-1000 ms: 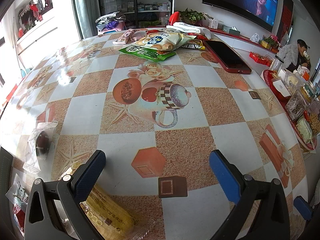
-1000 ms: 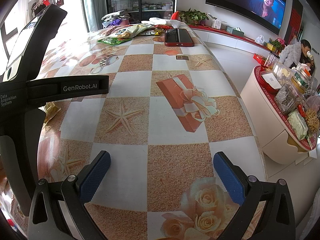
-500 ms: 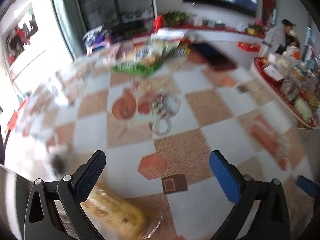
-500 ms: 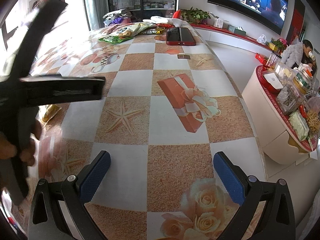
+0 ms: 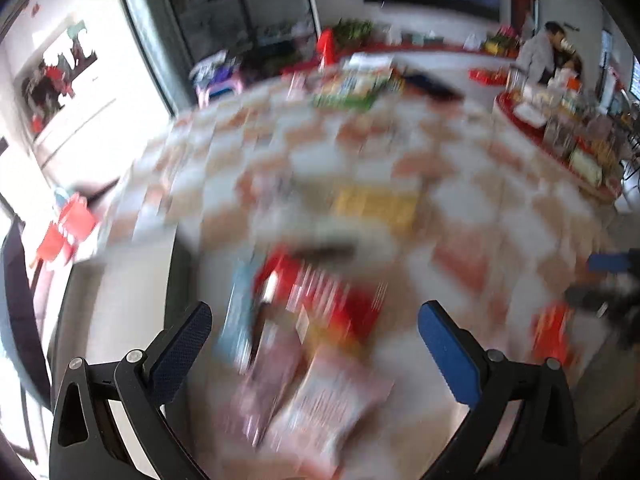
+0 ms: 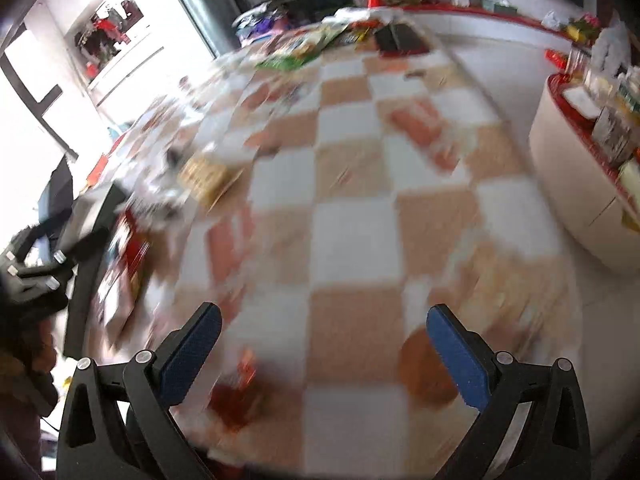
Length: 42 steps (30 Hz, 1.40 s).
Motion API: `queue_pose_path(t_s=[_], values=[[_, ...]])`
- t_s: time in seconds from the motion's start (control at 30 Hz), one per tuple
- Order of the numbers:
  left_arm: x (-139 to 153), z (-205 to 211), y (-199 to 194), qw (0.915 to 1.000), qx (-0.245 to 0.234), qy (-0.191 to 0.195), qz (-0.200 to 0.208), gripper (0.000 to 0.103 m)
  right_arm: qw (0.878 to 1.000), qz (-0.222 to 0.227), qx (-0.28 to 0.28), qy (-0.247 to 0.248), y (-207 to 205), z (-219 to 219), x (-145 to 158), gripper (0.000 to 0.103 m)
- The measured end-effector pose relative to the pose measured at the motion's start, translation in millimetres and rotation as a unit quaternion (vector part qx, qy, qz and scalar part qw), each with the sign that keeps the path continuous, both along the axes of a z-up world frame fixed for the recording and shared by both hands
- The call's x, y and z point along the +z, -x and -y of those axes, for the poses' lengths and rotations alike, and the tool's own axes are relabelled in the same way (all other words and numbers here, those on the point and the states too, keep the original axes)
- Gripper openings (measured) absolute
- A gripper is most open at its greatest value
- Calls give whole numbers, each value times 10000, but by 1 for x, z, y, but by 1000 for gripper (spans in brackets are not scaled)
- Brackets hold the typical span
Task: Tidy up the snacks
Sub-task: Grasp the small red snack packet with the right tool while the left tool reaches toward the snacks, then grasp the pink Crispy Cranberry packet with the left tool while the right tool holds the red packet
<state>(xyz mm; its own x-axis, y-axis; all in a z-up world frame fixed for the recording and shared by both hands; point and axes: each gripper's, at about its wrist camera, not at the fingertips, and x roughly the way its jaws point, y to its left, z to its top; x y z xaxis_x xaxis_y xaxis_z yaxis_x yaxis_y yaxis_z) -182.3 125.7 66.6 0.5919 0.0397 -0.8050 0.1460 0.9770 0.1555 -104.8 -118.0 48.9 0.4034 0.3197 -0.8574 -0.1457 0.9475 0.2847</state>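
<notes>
Both views are blurred by motion. My left gripper (image 5: 316,336) is open and empty above several snack packets at the near left of the table: a red packet (image 5: 320,292), a pinkish packet (image 5: 336,404) and a yellow packet (image 5: 376,204) farther off. More snack bags (image 5: 352,88) lie at the far end. My right gripper (image 6: 320,344) is open and empty over the checkered tablecloth (image 6: 352,216). The yellow packet (image 6: 208,176) and red packets (image 6: 132,256) show at its left. The far snack pile (image 6: 304,48) is also visible.
A dark phone (image 6: 400,38) lies at the table's far end. A round red-rimmed stand (image 6: 576,152) with jars is at the right, off the table. The left gripper's body (image 6: 44,256) shows at the left edge of the right wrist view. The table edge runs along the left.
Both grippers have swung fast to the left and pulled back. The left view now looks over the near-left snack packets. Both stay open and empty.
</notes>
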Motion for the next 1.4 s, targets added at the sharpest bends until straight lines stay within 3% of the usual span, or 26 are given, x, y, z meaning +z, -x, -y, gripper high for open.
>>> queue_pose_path(t_s=[0.13,0.3,0.57,0.6,0.63,0.67,0.73,1.0,1.13,1.23,1.4], values=[[-24,-14,34,9996,183,14,-231,103,9998,-125,16,-136,31,-13,-7,103],[-44,-8,50,9989,88,125,-453,103,9997,-50,-101,-201,53,-16,-7,103],[-48,11,51,9984,70,110,-551,103,9999,-94,-107,75,46,-37,-17,102],[-47,13,52,9982,74,150,-567,103,9998,-51,-95,166,44,-41,-17,96],[-45,14,54,9982,72,151,-583,103,9994,40,-48,347,42,-46,-16,78],[-43,15,55,9981,56,150,-588,103,9987,109,23,503,41,-49,-15,53],[-37,19,57,9984,22,175,-536,103,9975,164,156,672,40,-53,-16,28],[-27,63,52,9957,-225,410,-795,103,9989,199,-108,403,45,-10,-18,27],[-37,83,40,9927,-27,545,-1075,103,9990,201,-191,346,45,-4,-17,27],[-49,98,32,9922,45,402,-1180,103,9989,228,-167,362,45,-5,-17,27],[-57,99,24,9917,110,465,-1197,103,9990,257,-134,352,47,-3,-17,27]])
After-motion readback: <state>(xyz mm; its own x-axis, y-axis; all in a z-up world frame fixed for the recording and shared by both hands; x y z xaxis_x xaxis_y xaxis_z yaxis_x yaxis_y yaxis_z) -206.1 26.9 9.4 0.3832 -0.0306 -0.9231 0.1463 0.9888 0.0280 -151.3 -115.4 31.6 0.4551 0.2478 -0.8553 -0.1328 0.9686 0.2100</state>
